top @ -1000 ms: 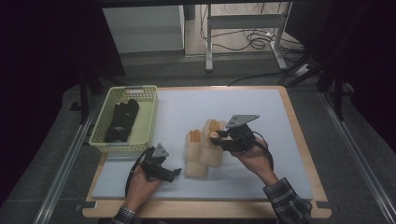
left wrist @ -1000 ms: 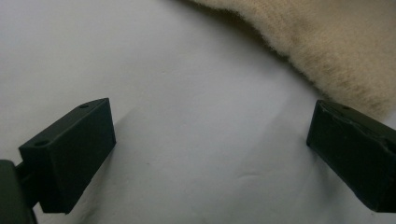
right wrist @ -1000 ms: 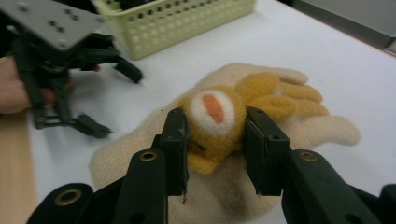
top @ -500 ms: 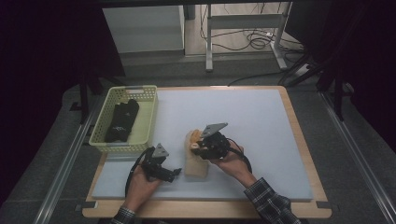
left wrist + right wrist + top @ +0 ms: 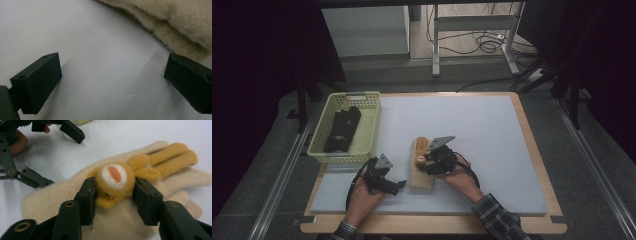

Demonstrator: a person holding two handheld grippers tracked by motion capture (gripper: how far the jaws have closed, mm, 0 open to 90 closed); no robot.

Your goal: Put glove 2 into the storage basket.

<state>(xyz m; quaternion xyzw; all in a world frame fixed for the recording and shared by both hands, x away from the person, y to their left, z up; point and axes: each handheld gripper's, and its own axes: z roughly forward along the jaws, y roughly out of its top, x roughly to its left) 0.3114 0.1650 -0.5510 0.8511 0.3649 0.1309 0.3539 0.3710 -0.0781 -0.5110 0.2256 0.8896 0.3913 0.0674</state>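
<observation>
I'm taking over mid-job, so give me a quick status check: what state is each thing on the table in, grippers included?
Cream glove: lying flat on the mat, orange plush head on top.
Orange plush head: between the right gripper's jaws, pads at both sides.
Right gripper: jaws just opened wider, bracketing the plush head.
Left gripper: open, nothing between the jaws, beside the glove's edge.
Yellow basket: upright, holding black gloves.

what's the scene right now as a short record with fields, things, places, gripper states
surface: white mat on a wooden table
glove: cream glove lying flat on the mat, orange plush animal head on its back
right gripper: jaws on either side of the plush head, just been opening, pads about touching its fur
left gripper: open, low over bare mat beside the glove's edge
basket: yellow basket at the left, dark glove inside
</observation>
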